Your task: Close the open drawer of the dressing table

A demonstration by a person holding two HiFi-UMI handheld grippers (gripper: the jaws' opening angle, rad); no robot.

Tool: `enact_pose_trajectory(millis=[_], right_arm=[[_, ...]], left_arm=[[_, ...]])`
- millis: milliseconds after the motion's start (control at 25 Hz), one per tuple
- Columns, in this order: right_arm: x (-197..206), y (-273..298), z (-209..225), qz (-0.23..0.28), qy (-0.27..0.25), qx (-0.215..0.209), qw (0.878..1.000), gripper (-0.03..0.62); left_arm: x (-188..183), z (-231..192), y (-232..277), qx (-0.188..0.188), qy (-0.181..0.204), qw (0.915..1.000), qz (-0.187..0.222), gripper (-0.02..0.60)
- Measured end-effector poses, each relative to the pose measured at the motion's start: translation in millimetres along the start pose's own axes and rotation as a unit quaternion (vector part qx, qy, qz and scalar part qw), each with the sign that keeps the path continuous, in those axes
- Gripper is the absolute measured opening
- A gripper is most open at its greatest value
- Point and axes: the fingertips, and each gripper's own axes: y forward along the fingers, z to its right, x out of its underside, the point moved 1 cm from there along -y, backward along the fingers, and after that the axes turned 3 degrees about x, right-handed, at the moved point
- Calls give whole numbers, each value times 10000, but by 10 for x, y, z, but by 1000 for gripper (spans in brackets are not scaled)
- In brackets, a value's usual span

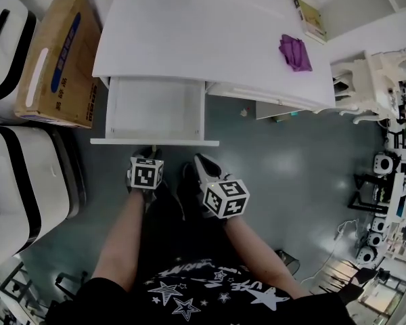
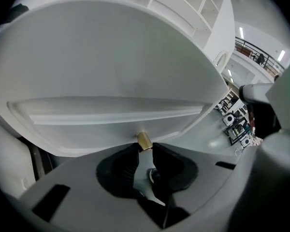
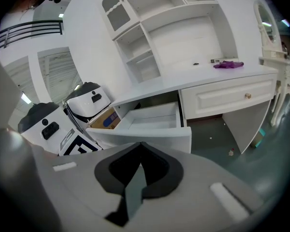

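The white dressing table point(image 1: 210, 39) has its left drawer point(image 1: 155, 107) pulled well out; the inside is bare. My left gripper point(image 1: 146, 152) is at the drawer front point(image 1: 154, 141). In the left gripper view that front point(image 2: 111, 81) fills the picture, and the left gripper point(image 2: 144, 146) has its pads closed on the small brass knob point(image 2: 144, 140). My right gripper point(image 1: 201, 160) hangs just below and right of the drawer front, apart from it. Its tips meet in the right gripper view point(image 3: 141, 145), with nothing held, and the open drawer point(image 3: 154, 117) lies ahead.
A cardboard box point(image 1: 59, 59) and white-and-black cases point(image 1: 13, 181) stand left of the drawer. A purple cloth point(image 1: 294, 51) and a booklet point(image 1: 310, 20) lie on the tabletop. The middle drawer with a brass knob point(image 3: 248, 96) is shut. White furniture point(image 1: 372, 80) stands at right.
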Motion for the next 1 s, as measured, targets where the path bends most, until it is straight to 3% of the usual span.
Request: enact_pose_trajectory(millis=[360,560,1000], right_arm=[[-206,239,324,-101,-81,-152,9998,3],[-315,439,391,-328,-209,-331,9987,3],[-697,823,663,-488,-424,-550,9964,3]], left_arm=[[-255,-53,118,-139,21,9995,-278,93],[-498,-166,185,-439,158,9988,-149,94],[-899,-336,377,-615,-122,9979,-183,92]])
